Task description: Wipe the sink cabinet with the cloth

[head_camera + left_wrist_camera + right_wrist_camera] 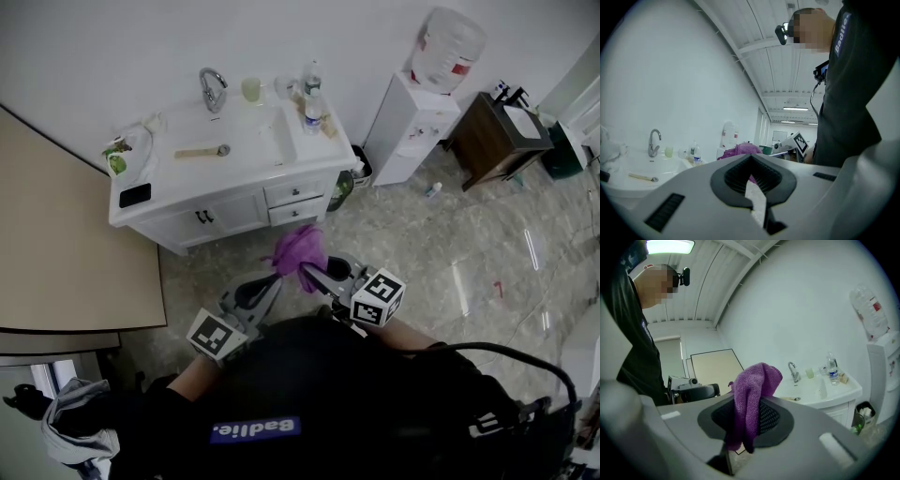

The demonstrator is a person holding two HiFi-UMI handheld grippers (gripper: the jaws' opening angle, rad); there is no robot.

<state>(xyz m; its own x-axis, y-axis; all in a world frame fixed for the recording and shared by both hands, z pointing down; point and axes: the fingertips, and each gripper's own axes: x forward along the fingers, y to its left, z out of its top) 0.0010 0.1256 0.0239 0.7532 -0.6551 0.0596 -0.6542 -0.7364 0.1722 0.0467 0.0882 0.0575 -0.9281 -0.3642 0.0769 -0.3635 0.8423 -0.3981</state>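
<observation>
Both arms are bent in front of the body, with the tongs side by side above the tiled floor [441,253] and tipped up toward the sink cabinet [234,211], well short of its front edge. The right tongs [314,272] are clamped on the purple cloth [302,249]. The left tongs [275,278] are drawn together with only a thin slit between them, and nothing sits in it. Only the right gripper view shows the grip: the cloth [754,385] is a nubby towel folded over the tips, bunched above them and trailing down past the dark pads. The left gripper view shows the cloth [740,151] beyond its own tips. Only the head view shows the phone [135,195] at the worktop's front left corner.
</observation>
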